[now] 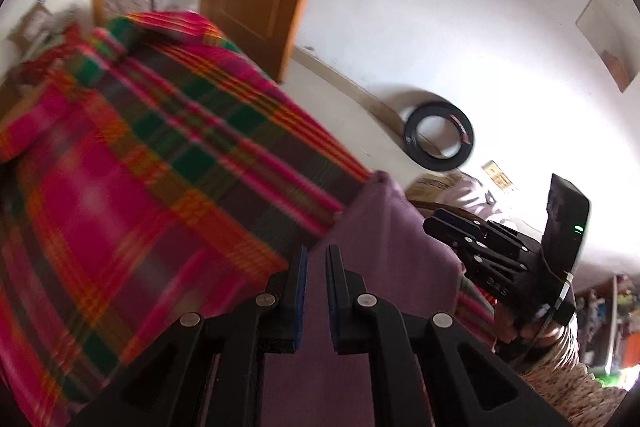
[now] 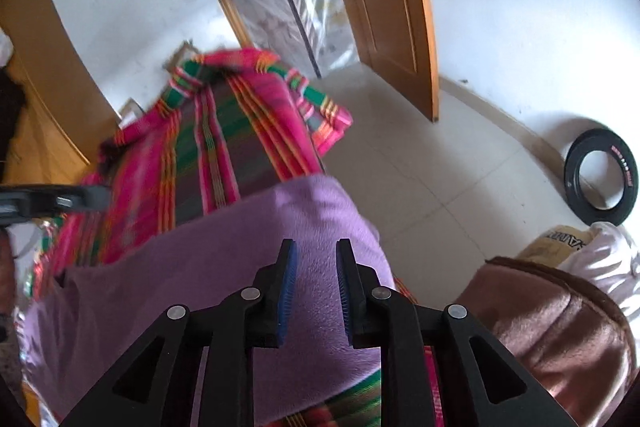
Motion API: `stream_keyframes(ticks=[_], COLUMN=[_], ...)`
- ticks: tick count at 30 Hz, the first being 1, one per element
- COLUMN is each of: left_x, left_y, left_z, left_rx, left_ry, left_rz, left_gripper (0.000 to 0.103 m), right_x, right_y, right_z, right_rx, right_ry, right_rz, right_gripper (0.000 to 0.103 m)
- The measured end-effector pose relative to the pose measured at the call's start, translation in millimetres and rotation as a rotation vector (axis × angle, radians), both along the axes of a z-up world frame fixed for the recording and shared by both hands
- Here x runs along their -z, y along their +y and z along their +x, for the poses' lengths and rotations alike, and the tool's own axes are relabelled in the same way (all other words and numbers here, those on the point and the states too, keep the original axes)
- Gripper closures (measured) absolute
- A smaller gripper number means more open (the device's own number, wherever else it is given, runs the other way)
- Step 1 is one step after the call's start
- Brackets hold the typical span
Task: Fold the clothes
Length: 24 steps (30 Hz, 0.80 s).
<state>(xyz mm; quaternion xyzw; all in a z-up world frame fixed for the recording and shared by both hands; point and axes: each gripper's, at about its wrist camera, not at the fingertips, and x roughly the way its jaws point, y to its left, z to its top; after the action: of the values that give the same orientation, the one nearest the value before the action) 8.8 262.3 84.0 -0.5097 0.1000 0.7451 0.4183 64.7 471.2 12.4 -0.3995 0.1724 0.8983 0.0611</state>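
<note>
The purple cloth (image 2: pixel 224 267) lies spread over the checked blanket (image 2: pixel 224 147), likely laid flat so it can be folded. The right tool (image 2: pixel 316 287) hangs over it with jaws spread, holding nothing; the cloth sits directly beneath and ahead. The left tool (image 1: pixel 316 291) is narrowly parted, with the cloth's edge just ahead.

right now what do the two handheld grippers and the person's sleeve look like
Both grippers are matte black, with angular linkage arms joined by round silver pins and blue ribbed pads on the fingers. The left wrist view shows the right gripper from outside: a black body with small silver screws, a boxy black module with a green light, and a white tie around the grip. The sleeve is pale with a small speckled print.
</note>
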Motion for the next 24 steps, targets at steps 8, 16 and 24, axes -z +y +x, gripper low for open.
stream_keyframes(ticks=[8, 16, 24], left_x=[-26.6, -28.5, 3.6], left_y=[-106.9, -198.7, -274.7], left_z=[-3.4, 26.2, 42.7], left_rx=[-0.243, -0.426, -0.577], left_ry=[0.034, 0.034, -0.027], left_rz=[0.083, 0.149, 0.156], left_gripper=[0.094, 0.089, 0.089], right_x=[-18.8, -13.0, -13.8], right_y=[-27.4, -104.0, -129.9], right_z=[-1.0, -17.9, -33.7], right_rx=[-0.014, -0.250, -0.256], right_ry=[0.025, 0.017, -0.016], right_rz=[0.113, 0.132, 0.234], right_gripper=[0.082, 0.081, 0.081])
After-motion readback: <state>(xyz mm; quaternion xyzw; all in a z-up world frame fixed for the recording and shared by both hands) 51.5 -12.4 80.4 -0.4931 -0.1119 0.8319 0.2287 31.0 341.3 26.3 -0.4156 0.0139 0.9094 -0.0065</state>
